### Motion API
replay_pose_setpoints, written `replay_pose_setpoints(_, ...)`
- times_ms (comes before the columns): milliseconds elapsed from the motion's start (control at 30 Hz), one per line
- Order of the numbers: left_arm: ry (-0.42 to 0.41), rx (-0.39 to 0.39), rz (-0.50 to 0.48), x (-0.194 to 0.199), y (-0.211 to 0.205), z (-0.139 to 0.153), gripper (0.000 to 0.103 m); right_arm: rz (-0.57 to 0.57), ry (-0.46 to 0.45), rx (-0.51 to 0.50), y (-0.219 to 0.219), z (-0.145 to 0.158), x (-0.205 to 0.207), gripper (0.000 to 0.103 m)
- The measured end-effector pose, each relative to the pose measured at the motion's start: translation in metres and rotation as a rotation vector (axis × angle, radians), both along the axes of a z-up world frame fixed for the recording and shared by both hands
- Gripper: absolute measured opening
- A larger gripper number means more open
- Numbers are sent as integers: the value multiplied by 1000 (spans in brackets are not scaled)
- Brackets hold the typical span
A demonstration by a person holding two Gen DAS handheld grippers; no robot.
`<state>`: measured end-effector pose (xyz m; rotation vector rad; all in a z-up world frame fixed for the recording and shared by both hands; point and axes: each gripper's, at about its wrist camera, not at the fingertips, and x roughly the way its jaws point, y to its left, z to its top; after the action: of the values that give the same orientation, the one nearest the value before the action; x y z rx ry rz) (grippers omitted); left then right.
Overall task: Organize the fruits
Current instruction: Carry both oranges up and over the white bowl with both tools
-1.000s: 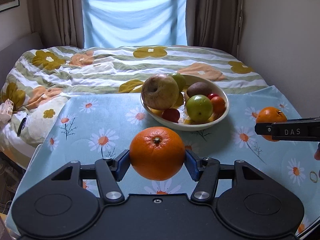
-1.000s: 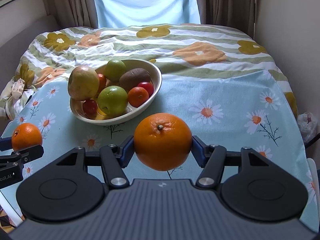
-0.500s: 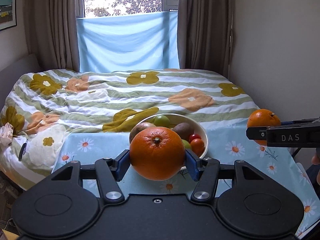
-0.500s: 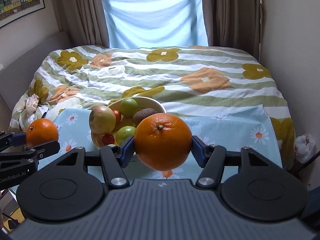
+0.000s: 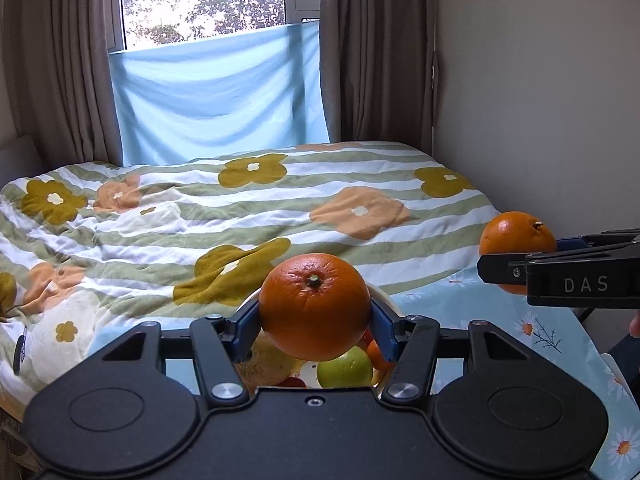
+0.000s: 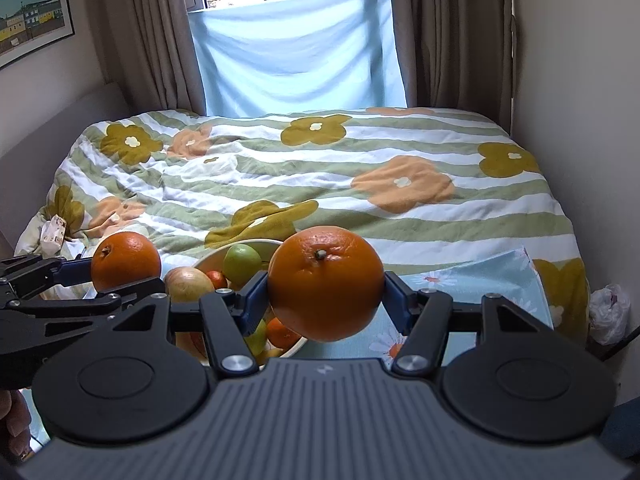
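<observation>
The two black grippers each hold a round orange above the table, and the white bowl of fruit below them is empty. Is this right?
Not quite. The white bowl is not empty: the right wrist view shows a green apple and other fruit in it. The rest holds: the left gripper and the right gripper each clamp a round orange.

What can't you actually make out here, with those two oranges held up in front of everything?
- Bowl, left wrist view: only a rim sliver shows; the left hand-held gripper and its orange hide the rest.
- Fruit in the bowl, right wrist view: partly covered by the right hand-held gripper and its orange, so no count.
- Tablecloth, left wrist view: mostly covered.
</observation>
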<state>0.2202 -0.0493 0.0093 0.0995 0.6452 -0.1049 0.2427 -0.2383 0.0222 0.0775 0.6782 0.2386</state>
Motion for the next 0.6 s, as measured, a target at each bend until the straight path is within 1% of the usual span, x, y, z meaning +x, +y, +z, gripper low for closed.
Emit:
replay_pose_setpoints(133, 32, 21, -31, 27, -1, -14, 62, -19, 19, 3, 3, -7, 24, 75)
replay_pose_setpoints(333, 76, 83, -75, 60, -6, -41, 62, -34, 56, -1, 9, -22, 55, 75)
replay_pose_setpoints(600, 134, 159, -120, 85, -10, -71, 62, -56, 100, -4, 14, -42, 80, 75)
